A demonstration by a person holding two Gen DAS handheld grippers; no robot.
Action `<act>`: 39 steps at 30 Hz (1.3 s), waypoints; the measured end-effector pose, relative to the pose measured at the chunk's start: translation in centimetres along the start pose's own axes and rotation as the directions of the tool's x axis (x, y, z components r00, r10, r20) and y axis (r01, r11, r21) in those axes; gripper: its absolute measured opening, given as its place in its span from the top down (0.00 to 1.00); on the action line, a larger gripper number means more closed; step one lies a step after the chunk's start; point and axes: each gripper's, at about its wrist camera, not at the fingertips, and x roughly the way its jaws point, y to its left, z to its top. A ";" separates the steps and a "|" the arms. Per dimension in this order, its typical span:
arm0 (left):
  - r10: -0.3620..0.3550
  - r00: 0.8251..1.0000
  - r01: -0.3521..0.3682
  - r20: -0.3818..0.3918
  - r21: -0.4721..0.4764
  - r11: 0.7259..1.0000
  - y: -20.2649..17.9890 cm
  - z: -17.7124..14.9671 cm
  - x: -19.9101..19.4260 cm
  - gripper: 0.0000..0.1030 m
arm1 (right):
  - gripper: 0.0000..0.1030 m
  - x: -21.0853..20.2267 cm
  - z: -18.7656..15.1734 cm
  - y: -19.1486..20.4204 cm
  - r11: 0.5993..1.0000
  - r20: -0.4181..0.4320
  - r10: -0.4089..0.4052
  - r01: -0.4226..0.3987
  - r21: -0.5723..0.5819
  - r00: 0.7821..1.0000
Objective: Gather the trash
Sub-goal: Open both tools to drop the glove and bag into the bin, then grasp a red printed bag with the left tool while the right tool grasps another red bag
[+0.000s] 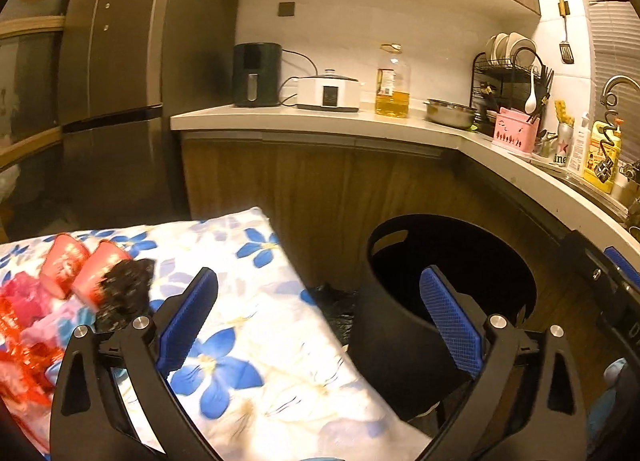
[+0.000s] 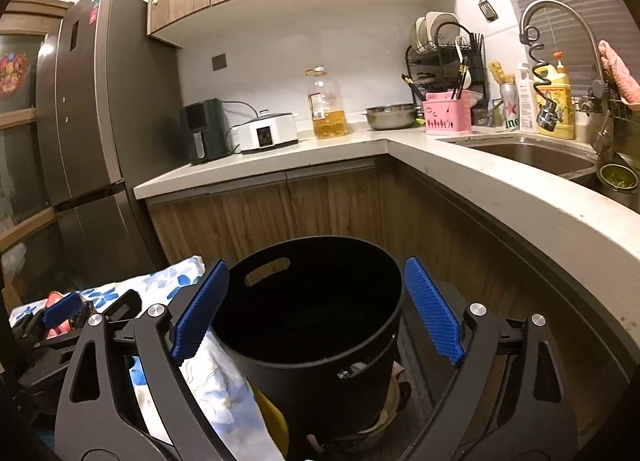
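A black trash bin [image 1: 448, 285] stands on the floor by the cabinets; in the right wrist view the black trash bin [image 2: 316, 321] looks empty. Trash lies on a floral cloth [image 1: 256, 293] to its left: two red paper cups [image 1: 80, 271], a crumpled black plastic bag [image 1: 126, 293], and red and pink wrappers [image 1: 24, 325]. My left gripper [image 1: 320, 321] is open and empty, above the cloth's right edge. My right gripper [image 2: 316, 309] is open and empty, its fingers straddling the bin's rim. The left gripper's blue finger [image 2: 64, 309] shows at the far left.
An L-shaped counter [image 2: 500, 189] wraps behind and right of the bin, with sink [image 2: 532, 153], oil bottle [image 2: 326, 105], steel bowl [image 2: 392, 117], dish rack [image 2: 444, 57], air fryer [image 2: 204, 129]. A fridge [image 1: 112, 93] stands at left. Black plastic [image 1: 336, 305] lies between cloth and bin.
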 end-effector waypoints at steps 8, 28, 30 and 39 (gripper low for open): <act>0.040 0.999 -0.039 0.006 -0.013 0.999 1.7 -1.4 -3.3 0.06 | 0.14 -2.9 -1.1 0.8 0.999 0.004 -0.040 0.040 -0.002 0.999; 0.123 0.992 -0.120 0.026 -0.088 0.989 8.2 -4.5 -11.0 0.06 | 0.14 -10.4 -3.6 5.5 1.000 0.027 0.005 -0.005 -0.003 1.000; 0.125 0.992 -0.122 0.029 -0.091 0.988 8.6 -4.7 -11.6 0.06 | 0.14 -11.1 -3.9 6.2 1.000 0.027 0.014 -0.014 -0.010 1.000; 0.186 0.982 -0.181 0.033 -0.119 0.976 12.4 -6.6 -14.5 0.06 | 0.14 -12.9 -6.1 10.1 0.996 0.012 0.080 -0.079 -0.039 0.997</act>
